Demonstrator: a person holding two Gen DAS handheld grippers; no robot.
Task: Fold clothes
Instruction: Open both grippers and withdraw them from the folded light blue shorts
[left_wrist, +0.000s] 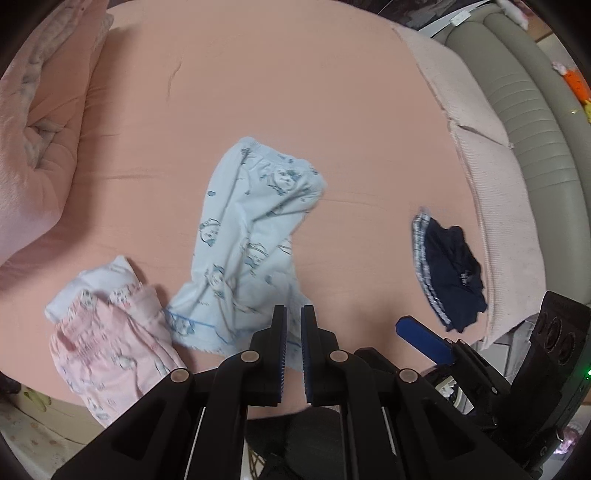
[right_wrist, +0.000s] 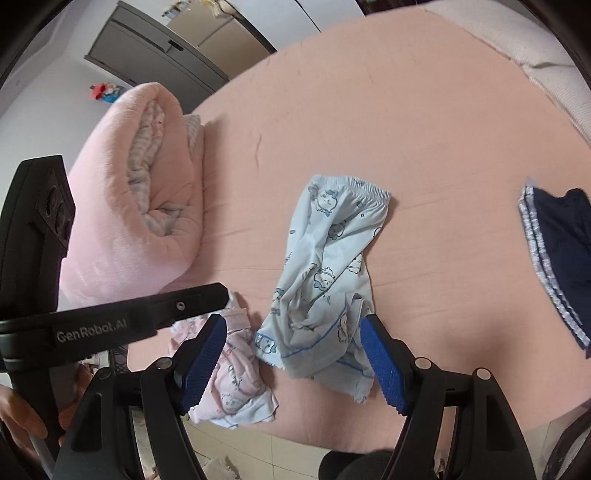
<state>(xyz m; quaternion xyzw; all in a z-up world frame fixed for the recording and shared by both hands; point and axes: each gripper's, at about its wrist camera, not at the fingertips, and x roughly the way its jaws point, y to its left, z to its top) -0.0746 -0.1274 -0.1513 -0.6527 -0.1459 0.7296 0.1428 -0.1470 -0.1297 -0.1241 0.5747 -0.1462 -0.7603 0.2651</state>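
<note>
Left gripper (left_wrist: 293, 314) nearly closed, empty, right gripper (right_wrist: 293, 332) spread wide above blue pants (right_wrist: 325, 273)

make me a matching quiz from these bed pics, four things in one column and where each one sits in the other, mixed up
Things:
1. light blue trousers
2. pink clothes
3. dark blue garment
4. rolled pink quilt

Places:
A. far left side of the bed, bulky
B. right side of the bed, near the edge
C. middle of the sheet, crumpled
D. near left corner of the bed, beside the trousers

Pairs: 1-C, 2-D, 3-B, 4-A
</note>
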